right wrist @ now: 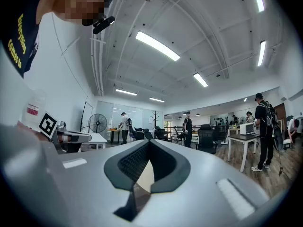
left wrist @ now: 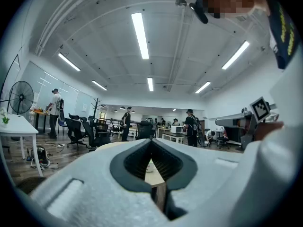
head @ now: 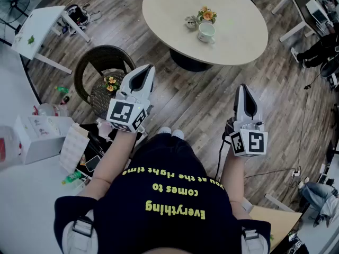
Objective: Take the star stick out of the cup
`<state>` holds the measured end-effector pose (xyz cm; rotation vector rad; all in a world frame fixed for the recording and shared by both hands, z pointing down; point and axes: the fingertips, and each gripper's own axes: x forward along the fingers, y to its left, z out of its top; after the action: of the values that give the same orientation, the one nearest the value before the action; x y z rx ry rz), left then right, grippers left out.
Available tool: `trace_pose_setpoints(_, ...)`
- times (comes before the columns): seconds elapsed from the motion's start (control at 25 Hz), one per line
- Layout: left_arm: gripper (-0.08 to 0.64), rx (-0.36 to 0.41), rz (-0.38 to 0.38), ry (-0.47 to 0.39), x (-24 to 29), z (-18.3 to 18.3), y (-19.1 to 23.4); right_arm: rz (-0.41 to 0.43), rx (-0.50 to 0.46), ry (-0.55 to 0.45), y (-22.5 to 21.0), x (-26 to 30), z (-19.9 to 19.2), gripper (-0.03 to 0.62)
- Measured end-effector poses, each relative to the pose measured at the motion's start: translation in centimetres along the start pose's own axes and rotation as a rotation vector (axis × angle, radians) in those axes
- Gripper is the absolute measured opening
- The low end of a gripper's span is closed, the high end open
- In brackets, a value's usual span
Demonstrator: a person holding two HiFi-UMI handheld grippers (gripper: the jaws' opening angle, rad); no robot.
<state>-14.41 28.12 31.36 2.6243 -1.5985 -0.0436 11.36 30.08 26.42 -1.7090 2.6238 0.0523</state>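
- Cup [head: 206, 32]: pale and upright with its mouth facing up, standing on the round beige table [head: 238, 30] in the upper middle of the head view, toward the table's centre.
- Star stick [head: 207, 15]: orange-yellow head with green bits, just above the cup's far rim. It is too small to confirm the star shape or whether its stem is inside the cup.

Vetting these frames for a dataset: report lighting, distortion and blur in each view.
Head view: even soft light, no hard shadows; floor planks bend toward the edges; the cup on the oval table is sharp. Left gripper view: heavy fisheye, black corners, ceiling strip lights glare, the shut left gripper looks soft up close. Right gripper view: the same, right gripper shut too.
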Motion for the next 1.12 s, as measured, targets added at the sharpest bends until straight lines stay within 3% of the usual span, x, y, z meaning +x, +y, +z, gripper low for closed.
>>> trace_pose_setpoints(0.44, 0.002, 0.022, 0.023, 0.008, 2.1, 0.0, -1.2, -0.005, 0.003, 0.022, -2.3, 0.7, -0.4, 0.012)
trace_pose_setpoints(0.76, 0.005, 0.01, 0.058, -0.004, 3.8, 0.2, -3.1, 0.017, 0.061, -0.015, -4.5, 1.5, -0.8, 0.019)
trace_pose_setpoints(0.84, 0.025, 0.002, 0.063, 0.001, 4.1, 0.2, -3.2, 0.027, 0.079, -0.014, -4.6, 2.0, -1.2, 0.059)
trace_pose_setpoints(1.0, 0.124, -0.012, 0.087, 0.015, 4.7, 0.4, -2.6, 0.039, 0.076, 0.001, -4.8, 3.3, -1.6, 0.208)
trace_pose_setpoints(1.12, 0.137, -0.005, 0.103, 0.015, 5.7, 0.6, -1.7, 0.046, 0.077, 0.003, -5.2, 4.7, -1.7, 0.244)
